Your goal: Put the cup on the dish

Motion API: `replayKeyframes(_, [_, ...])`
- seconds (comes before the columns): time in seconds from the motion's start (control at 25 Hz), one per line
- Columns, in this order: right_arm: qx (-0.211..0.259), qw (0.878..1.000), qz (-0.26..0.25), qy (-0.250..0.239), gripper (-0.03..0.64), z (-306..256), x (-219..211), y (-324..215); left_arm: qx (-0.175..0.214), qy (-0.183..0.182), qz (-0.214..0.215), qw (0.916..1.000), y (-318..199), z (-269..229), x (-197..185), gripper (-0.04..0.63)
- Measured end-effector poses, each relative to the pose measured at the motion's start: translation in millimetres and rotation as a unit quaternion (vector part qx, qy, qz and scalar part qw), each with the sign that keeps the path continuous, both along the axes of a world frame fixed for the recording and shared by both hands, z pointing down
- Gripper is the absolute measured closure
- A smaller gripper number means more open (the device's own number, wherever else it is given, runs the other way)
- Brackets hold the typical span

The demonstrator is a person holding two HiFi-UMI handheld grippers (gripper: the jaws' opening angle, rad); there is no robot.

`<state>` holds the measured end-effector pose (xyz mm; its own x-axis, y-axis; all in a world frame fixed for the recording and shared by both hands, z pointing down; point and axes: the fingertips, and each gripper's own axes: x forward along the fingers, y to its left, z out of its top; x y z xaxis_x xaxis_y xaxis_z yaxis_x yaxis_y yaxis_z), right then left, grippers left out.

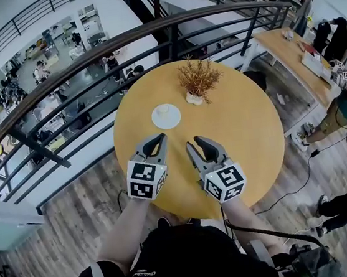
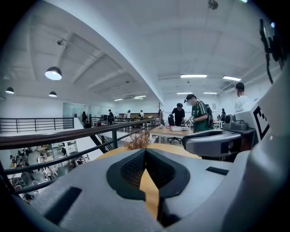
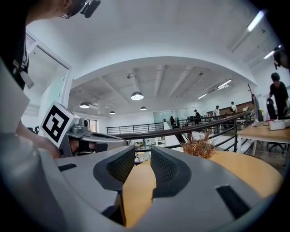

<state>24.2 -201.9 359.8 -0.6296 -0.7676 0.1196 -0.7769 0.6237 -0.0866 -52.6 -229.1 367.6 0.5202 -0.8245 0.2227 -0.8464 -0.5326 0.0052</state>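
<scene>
The cup is seen on the dish, with the left gripper pressed together and the right gripper slightly spread and empty; no further placing is judged needed.

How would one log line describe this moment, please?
cup: on dish | left tool: shut, empty | right tool: open, empty | both: above table

The head view looks steeply down from above the person onto the round bench, with the left tongs and the right tongs near, at 6 o'clock. Each gripper view sits low and close behind its own tongs, facing almost level across the bench top. The dried plant stands at 12 o'clock in the left gripper view and at 1 o'clock in the right. All three views share the bench, the plant and the railing.
</scene>
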Motion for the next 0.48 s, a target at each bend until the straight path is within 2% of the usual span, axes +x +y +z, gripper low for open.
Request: replayKeyframes(0.48, [0.032,0.999,-0.012,0.001,0.529,-33.8,-6.7,19.8,0.027,0.016,0.007,0.9995,29.9,-28.2,5.4,0.589])
